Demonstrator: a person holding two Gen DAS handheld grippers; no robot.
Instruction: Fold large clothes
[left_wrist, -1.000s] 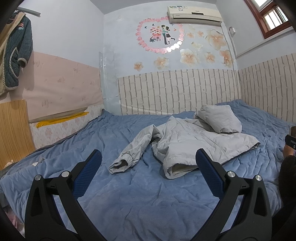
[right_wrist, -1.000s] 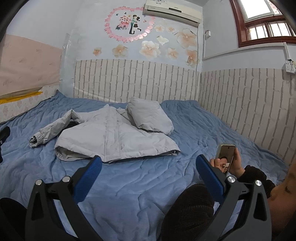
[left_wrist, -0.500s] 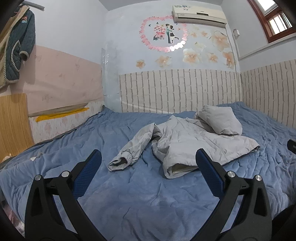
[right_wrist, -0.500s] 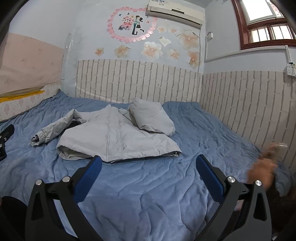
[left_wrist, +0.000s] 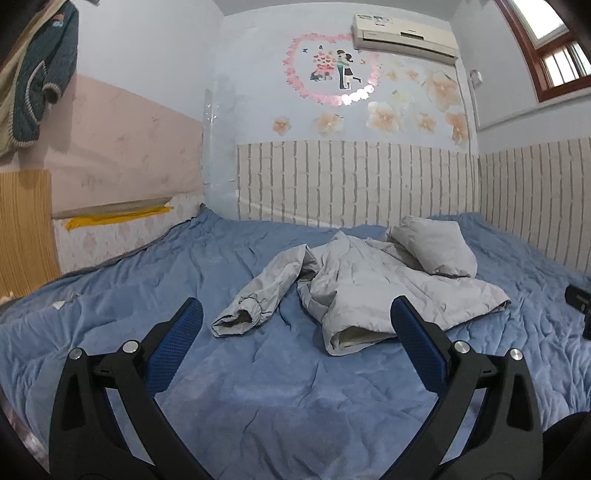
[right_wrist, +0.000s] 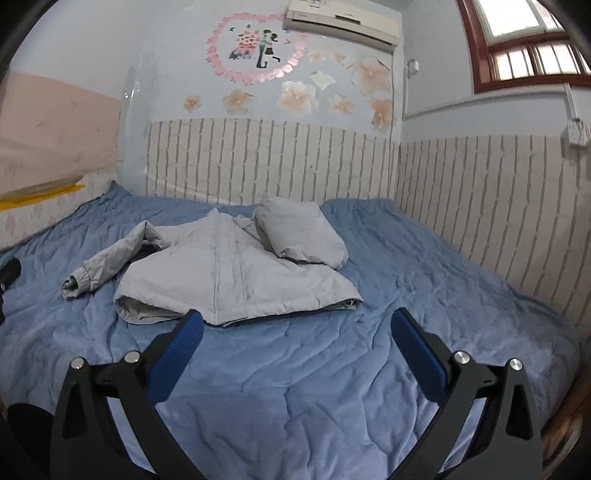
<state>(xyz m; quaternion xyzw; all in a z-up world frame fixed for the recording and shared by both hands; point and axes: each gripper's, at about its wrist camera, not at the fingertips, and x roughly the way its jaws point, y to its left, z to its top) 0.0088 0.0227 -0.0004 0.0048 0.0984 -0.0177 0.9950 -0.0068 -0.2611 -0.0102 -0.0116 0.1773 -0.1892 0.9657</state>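
Note:
A light grey padded jacket (left_wrist: 373, 284) (right_wrist: 236, 273) lies crumpled in the middle of the blue bed. One sleeve (left_wrist: 258, 295) (right_wrist: 107, 266) stretches out to the left, its cuff facing me. The hood (left_wrist: 432, 247) (right_wrist: 301, 236) sits bunched at the far right of the jacket. My left gripper (left_wrist: 295, 332) hovers open above the quilt, short of the jacket's near hem. My right gripper (right_wrist: 295, 332) is open too, just short of the jacket's front edge. Neither holds anything.
The blue quilt (left_wrist: 280, 398) (right_wrist: 406, 280) covers the whole bed, which meets brick-pattern walls at the back and right. A dark jacket (left_wrist: 37, 74) hangs on the left wall. A black object (left_wrist: 578, 299), perhaps the other gripper, shows at the right edge.
Both cameras have tilted up and shifted slightly. The person's hand with the phone, seen at lower right in the right wrist view, has left the frame. The jacket has not moved.

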